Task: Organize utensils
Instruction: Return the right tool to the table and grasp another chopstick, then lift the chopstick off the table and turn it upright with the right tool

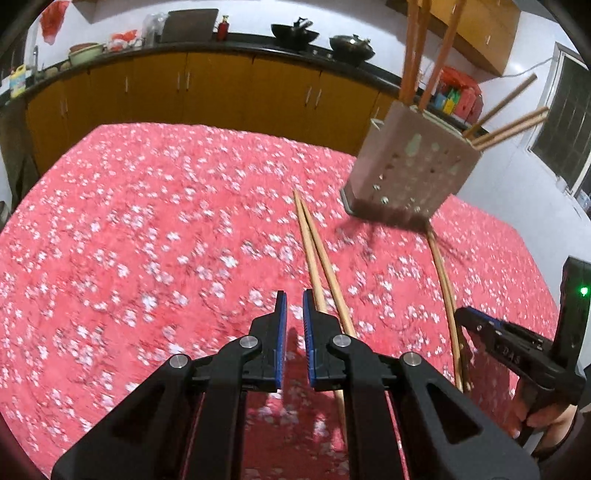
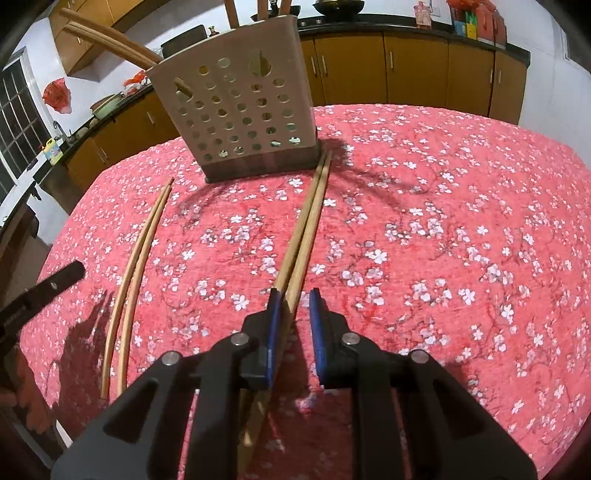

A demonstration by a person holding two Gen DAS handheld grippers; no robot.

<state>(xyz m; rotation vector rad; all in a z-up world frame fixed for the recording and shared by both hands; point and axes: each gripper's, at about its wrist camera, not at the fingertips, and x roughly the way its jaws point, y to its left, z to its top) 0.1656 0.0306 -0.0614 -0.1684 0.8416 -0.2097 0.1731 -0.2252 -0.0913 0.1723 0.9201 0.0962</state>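
Observation:
A beige perforated utensil holder (image 1: 410, 170) (image 2: 236, 110) stands on the red floral tablecloth with several chopsticks in it. One pair of chopsticks (image 1: 319, 258) (image 2: 129, 280) lies on the cloth just right of my left gripper (image 1: 293, 306), which is open and empty above the cloth. A second pair (image 2: 304, 229) (image 1: 448, 299) lies from the holder's base toward my right gripper (image 2: 295, 306). That gripper is open, and the pair passes between its fingers, close to the left finger (image 2: 274, 314). The right gripper also shows in the left wrist view (image 1: 480, 325).
The table (image 1: 129, 240) (image 2: 461, 240) is covered by the red flowered cloth. Behind it run brown kitchen cabinets (image 1: 207, 88) with woks (image 1: 295, 35), bowls and bottles on the counter. A window (image 2: 18, 122) is on the wall.

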